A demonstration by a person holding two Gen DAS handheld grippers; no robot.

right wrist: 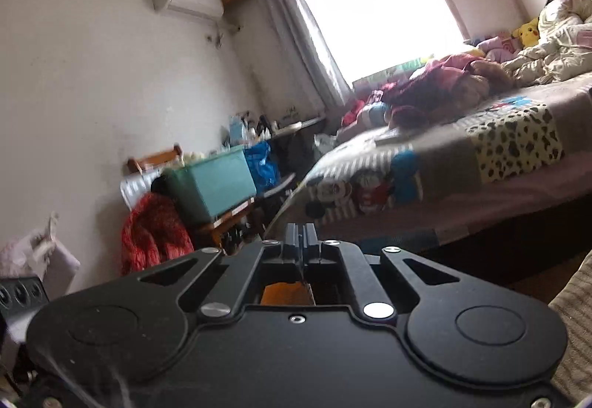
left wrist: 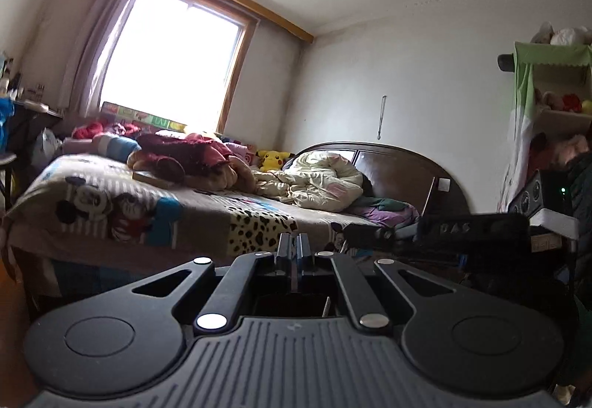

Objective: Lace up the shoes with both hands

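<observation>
L gripper [left wrist: 295, 245]: fingers pressed flat together, no gap, nothing visible between them. Points roughly level at the side of the bed [left wrist: 207, 219]. R gripper [right wrist: 304, 239]: same, fingers fully together, nothing seen pinched. A thin pale line runs up-left→down-right from the bed corner twd the R fingertips; can't tell if it's a lace or what it's attached to, pic is blurred there.

Shoes/laces: not in either view, so can't say where they are.

Outward from L: other gripper's black body w/ lettering [left wrist: 470, 228] sits just to the R, at about fingertip height, apart from L fingers. Behind it a dark rounded headboard [left wrist: 399, 163] against the wall. On the bed: cartoon-print sheet w/ leopard patch [left wrist: 259, 230], crumpled cream quilt [left wrist: 318, 182], red/pink clothes pile [left wrist: 192, 156], yellow plush toy [left wrist: 272, 160]. Bright window [left wrist: 174, 60] w/ curtain [left wrist: 100, 34] at far side. Shelf w/ green cloth cover [left wrist: 547, 82] far R, stuffed toys on it.

Outward from R: bed fills R half, same sheet. L of fingers: teal bin [right wrist: 211, 182] on a low stand, red bag [right wrist: 153, 230] beside it, blue bag [right wrist: 262, 163] behind. AC unit [right wrist: 188, 0] high on wall. Orange patch shows thru the gripper frame below the fingers; can't tell what it is.
</observation>
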